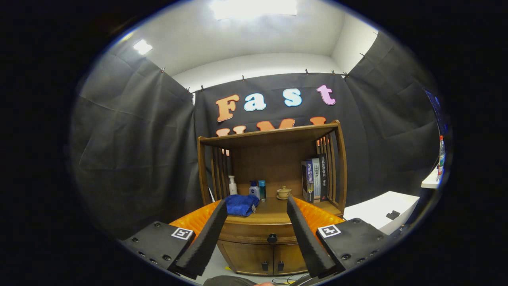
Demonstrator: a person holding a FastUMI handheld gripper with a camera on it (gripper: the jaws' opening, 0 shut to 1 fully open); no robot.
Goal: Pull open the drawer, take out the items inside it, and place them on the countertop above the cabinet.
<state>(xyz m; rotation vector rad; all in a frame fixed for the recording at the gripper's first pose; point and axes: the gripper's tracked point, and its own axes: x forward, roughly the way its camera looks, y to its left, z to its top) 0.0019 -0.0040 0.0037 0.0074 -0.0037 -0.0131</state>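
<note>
Room: a booth hung with black cloth, white ceiling above with two lit panels.
Cabinet [274,174]: a brown wooden piece with slatted sides and a top shelf, standing against the back cloth.
Bench [278,212]: the cabinet's wooden countertop, under the top shelf.
Drawer [258,234]: just under the bench, shut, one wide curved wooden front with one dark round knob [272,238] at its middle.
Doors [264,258]: two, below the drawer, each with one small dark handle.
Bottles [233,185]: three, upright at the back left of the bench.
Cloth [241,204]: one, blue, crumpled, in front of the bottles.
Cup [284,192]: one small lidded cup on a saucer, mid-back of the bench.
Books [315,179]: about three, upright at the bench's right end.
Side tables [379,212]: white, right of the cabinet.
Hand-held gripper [257,204]: spread wide, holding nothing, short of the cabinet; the drawer knob lies between its fingers.
</note>
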